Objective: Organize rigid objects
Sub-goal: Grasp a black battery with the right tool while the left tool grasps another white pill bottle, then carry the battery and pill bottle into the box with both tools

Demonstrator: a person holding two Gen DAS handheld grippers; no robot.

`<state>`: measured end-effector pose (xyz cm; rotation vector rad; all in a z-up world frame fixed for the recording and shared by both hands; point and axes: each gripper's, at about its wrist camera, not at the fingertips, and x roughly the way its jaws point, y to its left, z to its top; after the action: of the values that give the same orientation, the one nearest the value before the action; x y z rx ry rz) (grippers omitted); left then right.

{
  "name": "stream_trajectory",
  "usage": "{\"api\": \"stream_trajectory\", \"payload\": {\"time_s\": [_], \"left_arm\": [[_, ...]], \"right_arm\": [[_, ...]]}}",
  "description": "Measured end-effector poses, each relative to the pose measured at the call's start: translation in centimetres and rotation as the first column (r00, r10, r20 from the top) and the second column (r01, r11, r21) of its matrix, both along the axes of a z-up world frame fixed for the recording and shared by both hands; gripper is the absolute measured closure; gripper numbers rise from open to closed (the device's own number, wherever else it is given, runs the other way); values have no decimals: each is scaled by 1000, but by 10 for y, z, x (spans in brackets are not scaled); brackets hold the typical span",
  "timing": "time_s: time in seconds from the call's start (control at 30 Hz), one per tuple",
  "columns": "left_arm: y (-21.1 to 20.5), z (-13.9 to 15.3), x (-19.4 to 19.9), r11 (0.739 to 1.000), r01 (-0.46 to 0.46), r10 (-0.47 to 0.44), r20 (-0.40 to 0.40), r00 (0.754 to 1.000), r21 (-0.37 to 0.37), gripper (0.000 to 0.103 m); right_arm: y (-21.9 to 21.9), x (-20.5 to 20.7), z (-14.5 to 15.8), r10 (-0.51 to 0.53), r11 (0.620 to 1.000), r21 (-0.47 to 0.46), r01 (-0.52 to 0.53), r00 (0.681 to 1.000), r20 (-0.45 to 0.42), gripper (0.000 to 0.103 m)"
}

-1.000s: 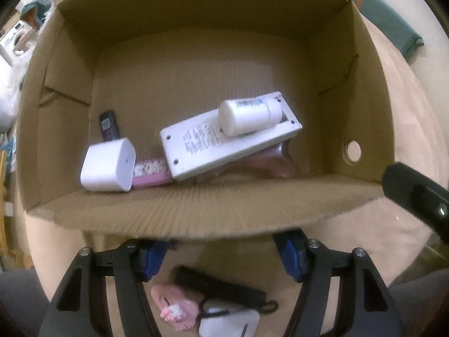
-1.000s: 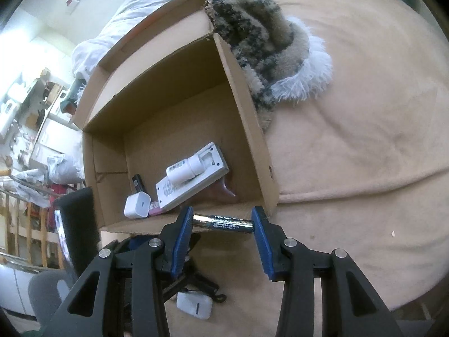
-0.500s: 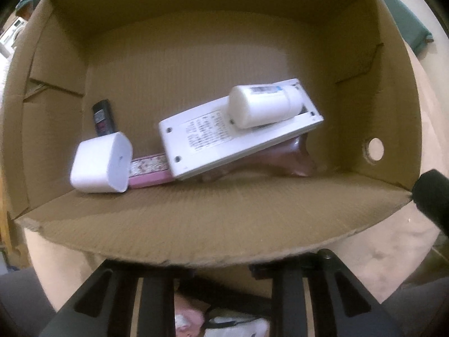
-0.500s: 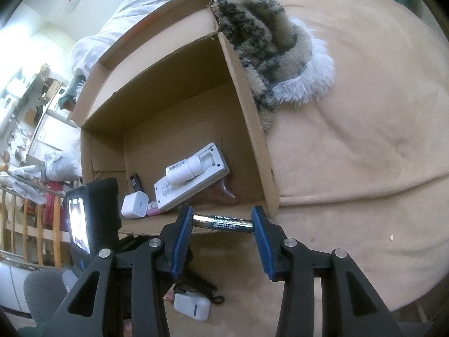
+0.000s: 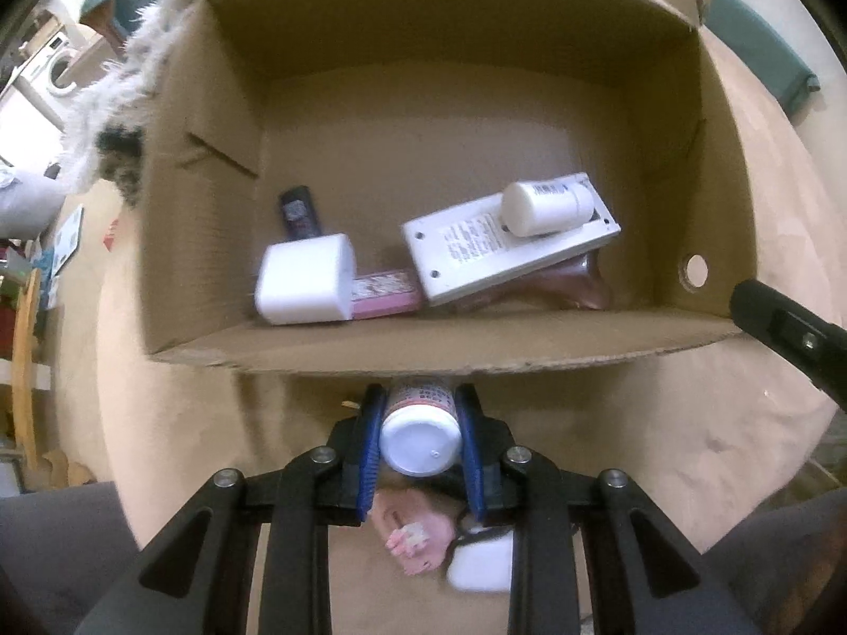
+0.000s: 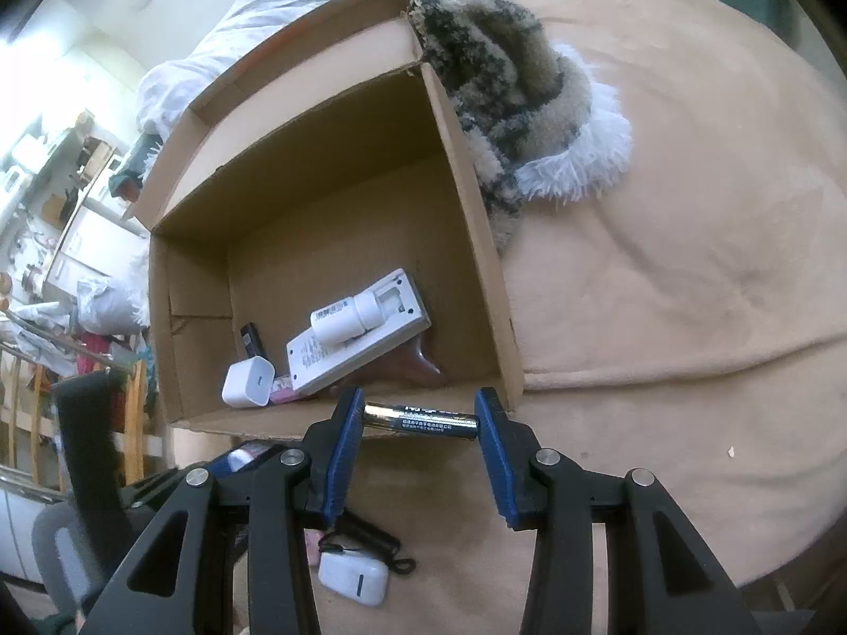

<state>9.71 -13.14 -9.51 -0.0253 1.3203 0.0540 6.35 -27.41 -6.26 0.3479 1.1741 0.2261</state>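
My left gripper (image 5: 419, 418) is shut on a small white bottle (image 5: 421, 436) with a pink label, held just in front of the near wall of the open cardboard box (image 5: 450, 349). Inside the box lie a white remote (image 5: 492, 243), a white bottle (image 5: 548, 206) on top of it, a white charger cube (image 5: 307, 280), a pink item (image 5: 381, 293) and a small black device (image 5: 299, 209). My right gripper (image 6: 421, 420) is shut end to end on a black and gold battery (image 6: 421, 419), beside the box's near right corner (image 6: 511, 402).
On the tan blanket below the grippers lie a white earbud case (image 6: 353, 579), a black strap (image 6: 370, 534) and a pink object (image 5: 418, 534). A furry patterned throw (image 6: 519, 100) leans against the box's right wall. The right gripper's body (image 5: 789, 328) juts in beside the box.
My left gripper has gone from open to shut on the small white bottle and lifted it off the blanket, drawing back from the box. The right gripper with its battery has stayed put.
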Motion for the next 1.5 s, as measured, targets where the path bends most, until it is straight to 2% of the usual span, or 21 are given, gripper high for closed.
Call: {"api": "stream_trajectory", "payload": {"time_s": [0.1, 0.2, 0.27, 0.53, 0.6, 0.9, 1.13, 1.33, 1.5], "left_arm": [[-7, 10, -15, 1000, -18, 18, 24, 1000, 0, 79], [6, 23, -24, 999, -38, 39, 43, 998, -11, 79], [33, 27, -27, 999, -49, 49, 55, 997, -18, 79], [60, 67, -45, 994, -86, 92, 92, 991, -72, 79], [68, 75, -42, 992, -97, 106, 113, 988, -80, 79], [80, 107, -8, 996, -81, 85, 230, 970, -26, 79], [76, 97, 16, 999, -46, 40, 249, 968, 17, 79], [75, 71, 27, 999, -19, 11, 261, 965, 29, 79], [80, 54, 33, 999, -38, 42, 223, 974, -19, 79]], "right_arm": [[1, -1, 4, 6, 1000, 2, -6, 1000, 25, 58], [4, -3, 9, 18, 1000, -12, -17, 998, 53, 58], [6, -5, 11, 26, 1000, -15, -25, 998, 62, 58], [14, -7, 26, 51, 999, -2, -51, 993, 110, 58], [17, -7, 33, 66, 998, 0, -66, 990, 129, 58], [32, 17, 50, 122, 992, -6, -122, 979, 162, 58], [52, 45, 51, 178, 983, -75, -166, 965, 194, 58], [58, 52, 16, 194, 978, -102, -183, 974, 116, 58], [66, 51, 7, 220, 970, -124, -207, 970, 102, 58]]}}
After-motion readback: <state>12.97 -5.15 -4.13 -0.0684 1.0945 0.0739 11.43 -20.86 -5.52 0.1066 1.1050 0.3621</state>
